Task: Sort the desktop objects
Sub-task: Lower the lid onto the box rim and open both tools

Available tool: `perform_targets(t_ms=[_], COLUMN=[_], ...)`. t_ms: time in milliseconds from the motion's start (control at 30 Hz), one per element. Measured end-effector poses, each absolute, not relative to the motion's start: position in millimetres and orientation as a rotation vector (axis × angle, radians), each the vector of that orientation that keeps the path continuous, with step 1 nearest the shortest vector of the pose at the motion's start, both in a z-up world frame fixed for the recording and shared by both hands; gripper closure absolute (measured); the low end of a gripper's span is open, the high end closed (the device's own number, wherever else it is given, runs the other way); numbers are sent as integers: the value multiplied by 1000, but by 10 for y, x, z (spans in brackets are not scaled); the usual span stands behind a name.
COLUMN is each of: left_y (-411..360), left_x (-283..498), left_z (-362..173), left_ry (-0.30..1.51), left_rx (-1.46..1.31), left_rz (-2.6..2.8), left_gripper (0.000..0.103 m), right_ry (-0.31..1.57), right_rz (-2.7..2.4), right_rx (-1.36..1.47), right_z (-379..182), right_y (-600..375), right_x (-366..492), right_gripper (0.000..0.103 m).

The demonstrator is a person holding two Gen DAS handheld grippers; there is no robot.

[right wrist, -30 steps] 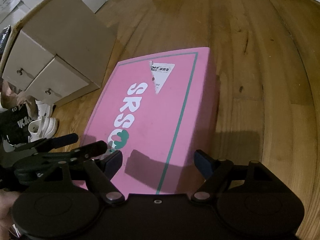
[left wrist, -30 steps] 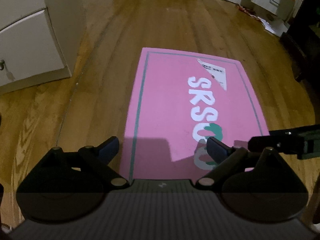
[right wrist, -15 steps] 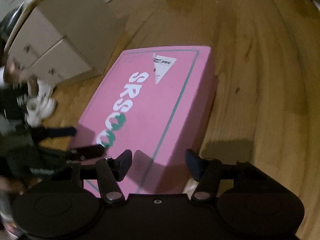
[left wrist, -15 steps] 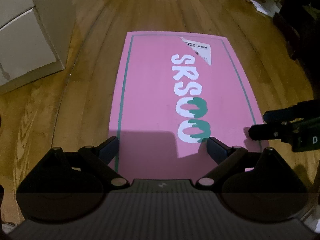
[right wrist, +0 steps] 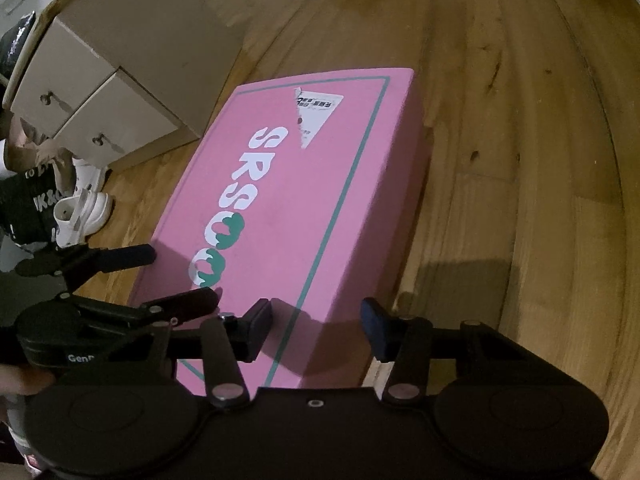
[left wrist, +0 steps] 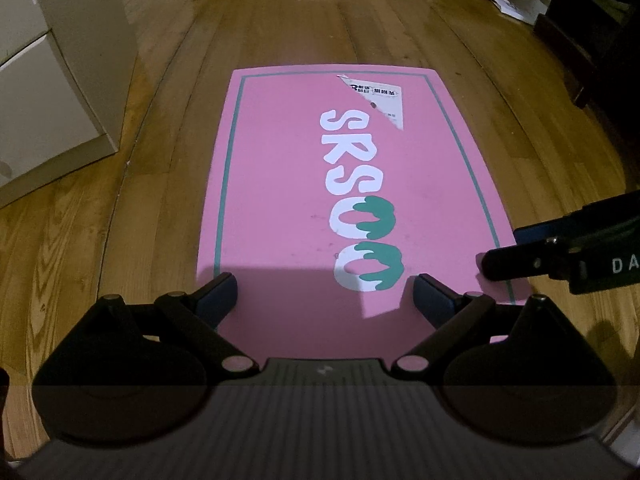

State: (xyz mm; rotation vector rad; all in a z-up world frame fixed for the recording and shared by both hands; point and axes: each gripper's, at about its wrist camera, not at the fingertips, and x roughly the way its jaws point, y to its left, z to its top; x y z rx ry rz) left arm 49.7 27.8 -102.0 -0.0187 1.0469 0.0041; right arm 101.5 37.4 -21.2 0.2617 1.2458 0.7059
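Observation:
A large flat pink box (left wrist: 280, 184) with white "SRSOO" lettering, a green border line and a torn white label lies on the wooden floor; it also shows in the right wrist view (right wrist: 296, 200). My left gripper (left wrist: 325, 296) is open and empty, hovering over the box's near end. My right gripper (right wrist: 316, 322) is open and empty over the box's near right corner. The right gripper's fingers (left wrist: 532, 254) show at the right of the left wrist view. The left gripper (right wrist: 140, 276) shows at the left of the right wrist view.
A beige drawer cabinet (right wrist: 120, 76) stands left of the box, also in the left wrist view (left wrist: 52, 80). White shoes (right wrist: 80, 208) lie near it. Papers and clutter (left wrist: 516, 0) lie at the far right by dark furniture (left wrist: 592, 40).
Both grippers have drawn back and risen, so more of the box's lettering shows. The right gripper's jaws have narrowed somewhat but stay open.

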Motion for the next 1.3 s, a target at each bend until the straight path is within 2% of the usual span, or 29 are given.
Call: perform_targets(t_ms=[633,1133,1300], left_y=[150,142,48], left_x=[582,537,419], left_z=[-1082,-1100,-1059], left_ry=[1023,993,1021], left_rx=[50,55,27], left_rz=[-9,-1,65], left_gripper=[0,0,3], right_ry=[1238,1246,1185], right_rz=[683,671,656], right_rx=[159,117,37], right_z=[-153,-134,-58], right_y=[509,548,578], right_x=[1011,1006,867], right_gripper=[48,48,48])
